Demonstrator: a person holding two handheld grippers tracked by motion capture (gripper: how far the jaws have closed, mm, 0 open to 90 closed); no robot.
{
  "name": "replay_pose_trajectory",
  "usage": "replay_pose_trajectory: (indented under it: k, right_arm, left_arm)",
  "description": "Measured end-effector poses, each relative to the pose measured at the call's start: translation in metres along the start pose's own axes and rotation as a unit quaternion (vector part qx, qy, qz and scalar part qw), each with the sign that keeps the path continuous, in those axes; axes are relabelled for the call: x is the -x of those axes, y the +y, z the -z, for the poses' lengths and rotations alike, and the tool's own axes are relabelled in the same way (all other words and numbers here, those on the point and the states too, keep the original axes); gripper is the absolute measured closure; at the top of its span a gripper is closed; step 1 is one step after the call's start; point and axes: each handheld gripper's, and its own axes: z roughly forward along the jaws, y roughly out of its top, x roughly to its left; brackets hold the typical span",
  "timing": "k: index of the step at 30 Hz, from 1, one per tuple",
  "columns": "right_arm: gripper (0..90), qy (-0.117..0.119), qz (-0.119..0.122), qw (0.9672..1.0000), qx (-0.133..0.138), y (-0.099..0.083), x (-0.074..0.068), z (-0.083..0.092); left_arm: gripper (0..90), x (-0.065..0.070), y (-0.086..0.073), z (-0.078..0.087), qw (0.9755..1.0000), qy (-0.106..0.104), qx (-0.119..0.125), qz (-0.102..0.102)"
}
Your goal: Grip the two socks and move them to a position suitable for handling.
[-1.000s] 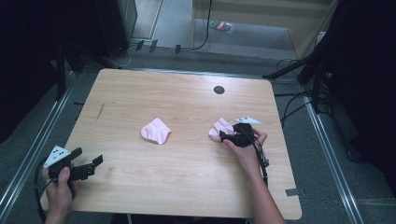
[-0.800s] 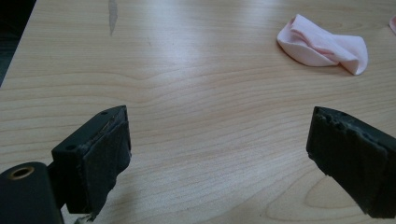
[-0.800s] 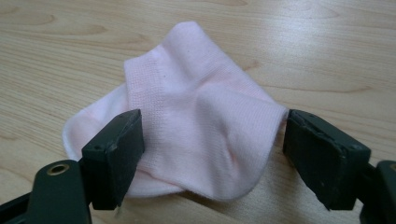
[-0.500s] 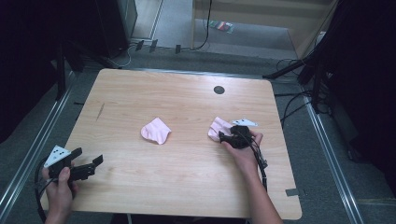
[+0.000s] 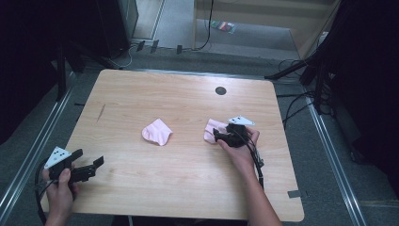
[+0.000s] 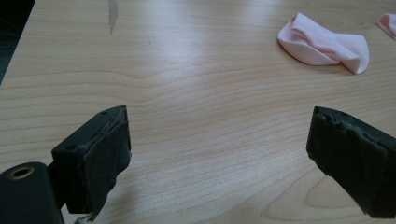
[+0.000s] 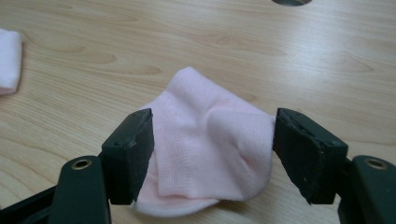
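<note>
Two small pink socks lie on the wooden table (image 5: 179, 94). The right sock (image 5: 211, 127) (image 7: 210, 135) lies flat between the jaws of my right gripper (image 5: 217, 135) (image 7: 212, 144). Those jaws have just been opening a little; the pads flank the sock's edges without squeezing it. The left sock (image 5: 157, 132) (image 6: 322, 44) (image 7: 8, 60) lies folded near the table's middle, untouched. My left gripper (image 5: 89, 158) (image 6: 219, 154) rests low at the near left corner, wide open with bare wood between its jaws, pointing toward the left sock.
A dark round hole (image 5: 220, 90) (image 7: 290, 2) sits in the far part of the tabletop. A dark streak (image 5: 101, 112) (image 6: 112, 14) marks the wood at far left. Cables and dark stands surround the table on the floor.
My right gripper has edged left over the right sock, and its jaws now straddle it. The left hand and the left sock have not moved.
</note>
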Motion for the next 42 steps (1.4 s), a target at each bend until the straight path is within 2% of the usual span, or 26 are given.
replay_pose_trajectory:
  k: [2, 5, 8, 10, 12, 14, 15, 19, 25, 28, 29, 30, 31, 32, 33, 35, 37, 39, 42]
  right_arm:
    - [29.1, 0.006, 0.001, 1.0, -0.002, 0.001, -0.003, -0.003]
    - [29.8, -0.007, 0.014, 0.9997, 0.021, 0.002, -0.008, -0.001]
    - [30.7, 0.005, 0.004, 0.9992, 0.041, 0.004, -0.009, 0.003]
    - [31.4, 0.008, 0.013, 0.9989, 0.044, 0.004, -0.012, 0.002]
    - [31.4, 0.011, 0.024, 0.999, 0.036, 0.004, -0.016, 0.0]
    - [29.8, 0.017, 0.028, 0.9995, 0.002, 0.0, -0.02, -0.009]
    - [29.8, 0.017, 0.028, 0.9995, 0.002, 0.0, -0.02, -0.009]
    - [27.8, 0.011, 0.033, 0.9989, -0.031, -0.008, -0.02, -0.02]
    - [29.3, -0.009, 0.048, 0.9982, -0.035, -0.011, -0.025, -0.022]
    - [34.4, -0.015, 0.042, 0.9985, -0.033, -0.011, -0.025, -0.021]
    - [39.3, -0.02, 0.039, 0.9985, -0.031, -0.011, -0.025, -0.02]
    - [46.7, -0.023, 0.037, 0.9986, -0.028, -0.012, -0.024, -0.019]
    - [65.4, -0.033, 0.032, 0.9987, -0.022, -0.012, -0.021, -0.018]
    - [72.0, -0.038, 0.031, 0.9986, -0.02, -0.013, -0.02, -0.017]
    - [72.0, -0.038, 0.031, 0.9986, -0.02, -0.013, -0.02, -0.017]
    - [81.0, -0.044, 0.027, 0.9985, -0.02, -0.013, -0.018, -0.015]
    - [82.8, -0.041, 0.032, 0.9984, -0.024, -0.012, -0.016, -0.015]
    - [83.2, -0.041, 0.026, 0.9985, -0.025, -0.011, -0.015, -0.013]
    - [83.3, -0.036, 0.019, 0.9992, -0.003, -0.009, -0.017, -0.002]
  left_arm:
    - [6.7, 0.0, 0.0, 0.0, 1.0, 0.0, 0.0, 0.0]
    - [6.7, -0.001, 0.0, 0.0, 1.0, -0.001, 0.0, 0.002]
    - [6.6, 0.0, 0.0, 0.0, 1.0, -0.001, -0.001, 0.001]
    - [6.7, 0.0, 0.0, 0.0, 1.0, -0.001, -0.001, 0.001]
    - [6.7, 0.0, 0.0, 0.0, 1.0, -0.001, -0.001, 0.001]
    - [6.7, 0.0, 0.0, 0.0, 1.0, 0.0, -0.001, 0.001]
    - [6.7, 0.0, 0.0, 0.0, 1.0, 0.0, -0.001, 0.0]
    - [6.7, 0.0, 0.0, 0.0, 1.0, 0.0, -0.001, 0.001]
    - [6.7, 0.0, 0.0, 0.0, 1.0, 0.001, -0.004, -0.001]
    - [6.7, 0.0, 0.0, 0.0, 1.0, 0.002, -0.002, 0.0]
    - [6.7, 0.0, 0.0, 0.0, 1.0, 0.002, -0.002, 0.0]
    - [6.7, 0.0, 0.0, 0.0, 1.0, 0.002, -0.003, 0.0]
    - [6.7, 0.0, 0.0, -0.001, 1.0, 0.001, -0.004, 0.0]
    - [6.7, 0.0, 0.0, -0.001, 1.0, 0.001, -0.005, 0.0]
    - [6.7, 0.0, 0.0, -0.001, 1.0, 0.002, -0.005, 0.0]
    - [6.7, 0.0, 0.0, -0.001, 1.0, 0.001, -0.006, 0.002]
    - [6.7, -0.001, 0.0, 0.0, 1.0, -0.001, -0.004, 0.004]
    - [6.7, -0.001, 0.0, 0.0, 1.0, -0.001, -0.003, 0.004]
    - [6.7, 0.0, 0.0, 0.001, 1.0, 0.002, 0.002, 0.002]
